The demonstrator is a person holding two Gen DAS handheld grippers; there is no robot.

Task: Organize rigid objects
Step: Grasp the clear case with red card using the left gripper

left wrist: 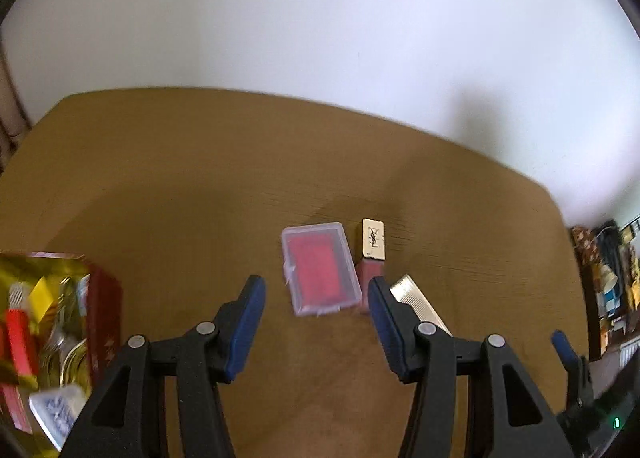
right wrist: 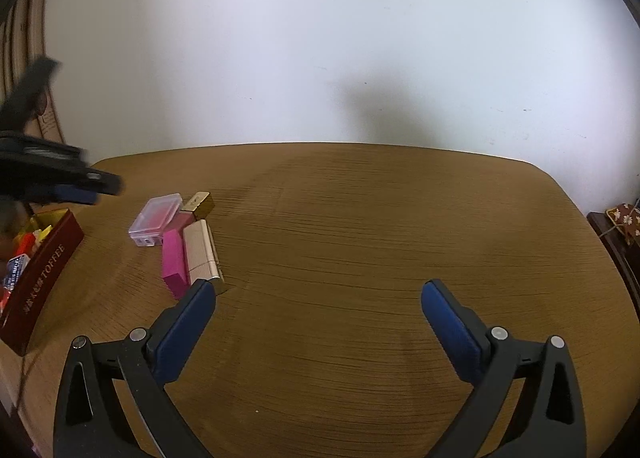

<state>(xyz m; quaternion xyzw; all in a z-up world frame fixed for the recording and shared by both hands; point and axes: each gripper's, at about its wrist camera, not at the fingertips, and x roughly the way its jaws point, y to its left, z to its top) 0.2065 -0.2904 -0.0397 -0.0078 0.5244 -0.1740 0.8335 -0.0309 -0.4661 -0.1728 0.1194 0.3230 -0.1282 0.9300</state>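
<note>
Item: clear case (left wrist: 318, 268) lying flat on counter (left wrist: 160, 178) beside gold lipstick (left wrist: 374, 239), left gripper (left wrist: 316, 322) hovering released above, right gripper (right wrist: 318, 322) gaping empty; advise straddling case's long edges squarely before clenching.

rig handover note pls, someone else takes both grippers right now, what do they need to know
Left gripper: open, empty, above the table near the clear case.
Right gripper: open wide, empty, its left finger beside the ribbed gold tube.
Done: four items sit side by side in a row: clear case, gold-capped lipstick, pink box, gold tube.
Left: the red toffee tin still holds several more items; how many are to come out cannot be told.
</note>
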